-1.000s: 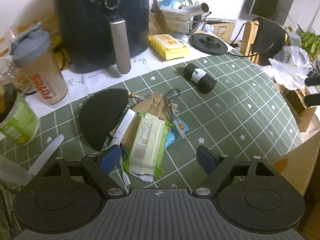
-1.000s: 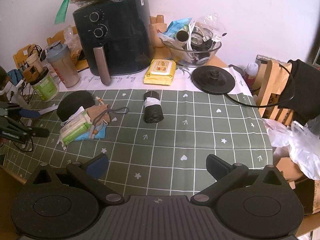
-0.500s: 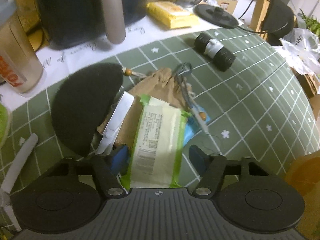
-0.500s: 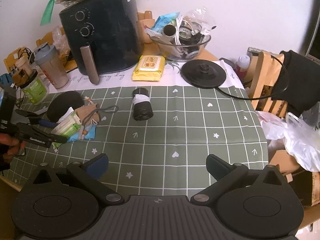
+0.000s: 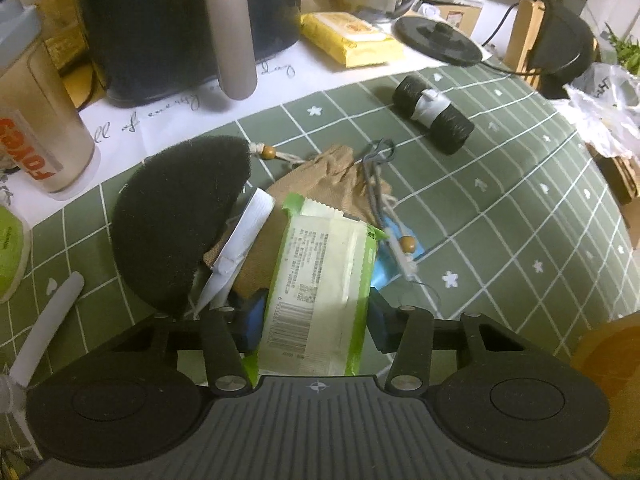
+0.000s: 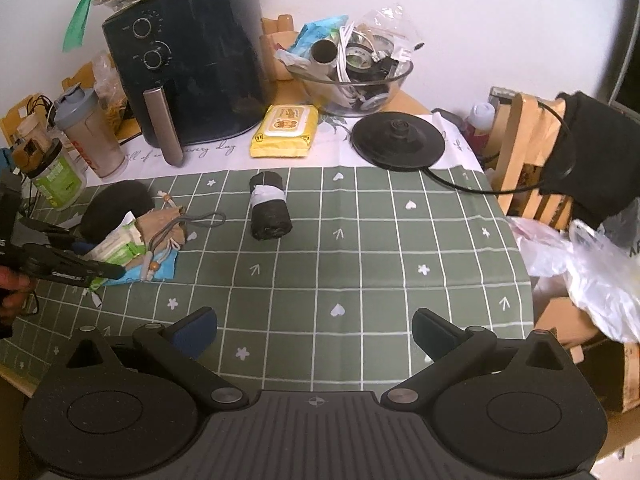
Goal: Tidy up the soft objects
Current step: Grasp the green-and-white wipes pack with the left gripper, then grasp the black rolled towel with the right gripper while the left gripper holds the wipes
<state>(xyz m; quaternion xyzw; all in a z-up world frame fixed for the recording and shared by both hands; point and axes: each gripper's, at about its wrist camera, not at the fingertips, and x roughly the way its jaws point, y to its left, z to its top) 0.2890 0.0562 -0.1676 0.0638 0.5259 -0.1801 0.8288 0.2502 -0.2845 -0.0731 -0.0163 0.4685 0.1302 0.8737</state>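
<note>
The left gripper has just been closing its jaws on the green and white tissue pack, and both blue pads now touch its sides. The pack lies on top of a brown drawstring pouch, beside a black round sponge, on the green checked tablecloth. The right gripper hangs above the cloth with its jaws wide apart and empty. A black roll lies well apart from the pile.

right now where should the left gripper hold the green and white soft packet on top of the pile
Across its narrow width at the near end, coming from above and the near side. The green and white soft packet lies flat and long atop the brown cloth pouch; the left gripper has just been closing, with its pads at both long edges.
</note>
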